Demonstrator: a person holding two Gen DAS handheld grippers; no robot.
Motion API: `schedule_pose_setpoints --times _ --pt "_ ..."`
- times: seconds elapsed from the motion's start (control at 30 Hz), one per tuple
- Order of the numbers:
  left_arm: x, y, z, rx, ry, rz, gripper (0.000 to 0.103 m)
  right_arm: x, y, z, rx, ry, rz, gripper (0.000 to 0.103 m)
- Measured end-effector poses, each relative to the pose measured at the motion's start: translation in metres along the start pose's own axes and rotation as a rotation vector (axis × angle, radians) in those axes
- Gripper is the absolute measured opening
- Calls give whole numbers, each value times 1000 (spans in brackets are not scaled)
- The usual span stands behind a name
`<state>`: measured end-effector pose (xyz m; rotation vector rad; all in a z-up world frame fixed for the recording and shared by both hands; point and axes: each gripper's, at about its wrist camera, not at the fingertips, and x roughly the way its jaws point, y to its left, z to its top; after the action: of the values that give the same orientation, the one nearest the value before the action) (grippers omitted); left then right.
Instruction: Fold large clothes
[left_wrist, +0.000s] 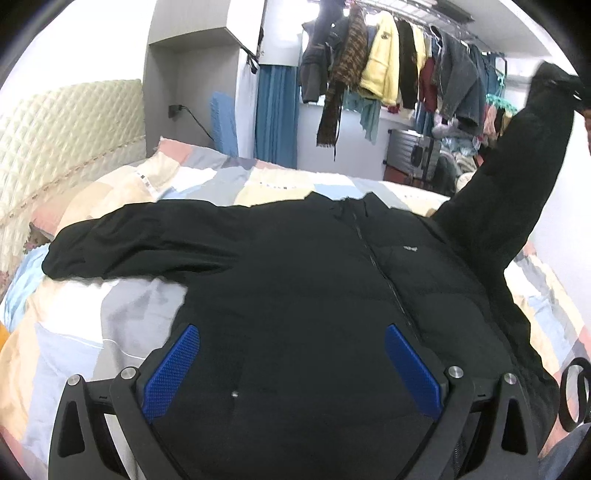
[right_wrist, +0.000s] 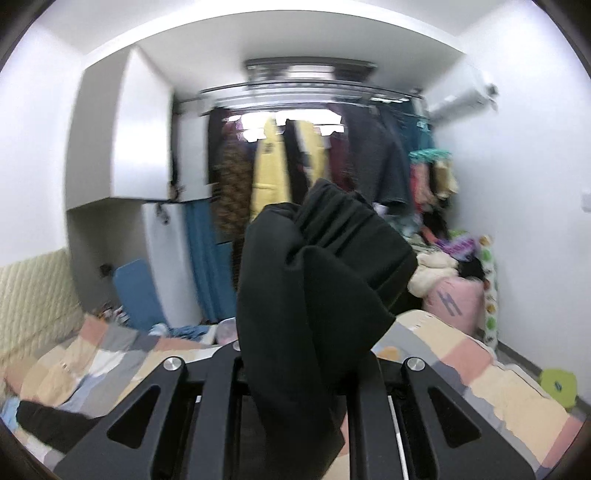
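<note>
My right gripper (right_wrist: 306, 373) clamps the black jacket's sleeve (right_wrist: 317, 280) aloft; left gripper (left_wrist: 291, 373), jaws apart, hovers; I should lay it straight across the chest.

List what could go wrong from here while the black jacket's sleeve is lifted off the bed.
1. The right gripper pinches only a bunched cuff of the sleeve; the fabric could slip out mid-fold.
2. The left gripper is open above the black jacket, pinning nothing, so pulling the sleeve may drag the body across the patchwork quilt.
3. The other sleeve lies spread out and could rumple if the jacket shifts.
</note>
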<state>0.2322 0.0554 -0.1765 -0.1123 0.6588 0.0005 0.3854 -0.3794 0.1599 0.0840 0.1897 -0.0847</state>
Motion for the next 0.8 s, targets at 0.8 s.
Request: schedule_pose_setpoints --times 0.8 --pt "15 93 5 -114 -101 11 102 76 389 -283 -307 406 466 19"
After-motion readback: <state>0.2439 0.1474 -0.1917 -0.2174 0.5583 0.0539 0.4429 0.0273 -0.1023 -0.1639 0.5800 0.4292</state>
